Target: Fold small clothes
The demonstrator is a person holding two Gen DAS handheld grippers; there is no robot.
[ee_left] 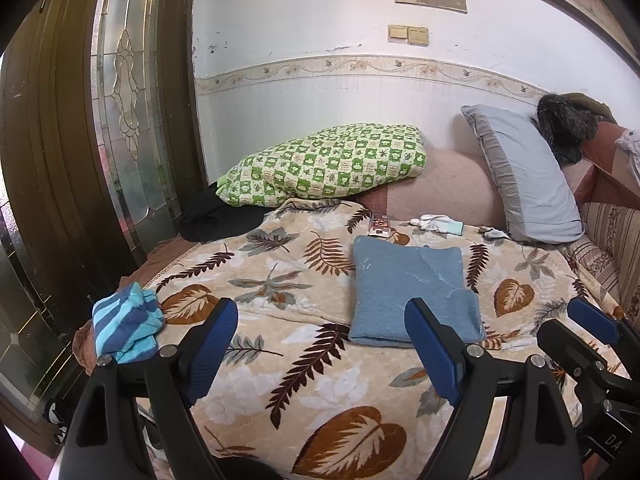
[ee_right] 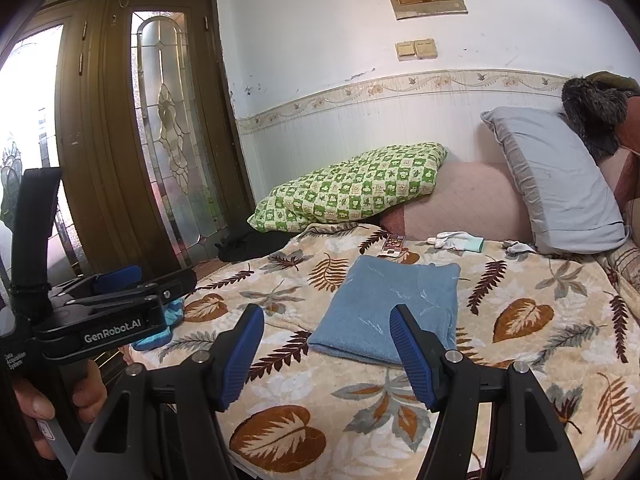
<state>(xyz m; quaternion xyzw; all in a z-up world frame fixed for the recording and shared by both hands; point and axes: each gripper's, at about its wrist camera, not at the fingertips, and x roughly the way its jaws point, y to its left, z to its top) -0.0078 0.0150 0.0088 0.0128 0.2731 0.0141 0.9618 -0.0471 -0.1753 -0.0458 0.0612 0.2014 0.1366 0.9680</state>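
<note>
Striped knit in two blues, a small garment (ee_left: 126, 326) lies crumpled at the bed's left edge, just beside the left tool (ee_left: 320, 340); that tool's ribbed blue pads stand spread, nothing between them. Plush fleece blanket (ee_left: 280, 280), beige with brown and grey leaf prints, covers the bed. Soft blue terry-like cloth (ee_left: 412, 292), folded into a flat rectangle, rests mid-blanket ahead of both tools. Right tool (ee_right: 326, 350), black frame with blue ridged pads, also spread and empty, above the blanket's near part. Behind: green checked quilted pillow (ee_left: 328, 164), white glove (ee_left: 436, 222), grey smooth pillow (ee_left: 524, 176) leaning right.
</note>
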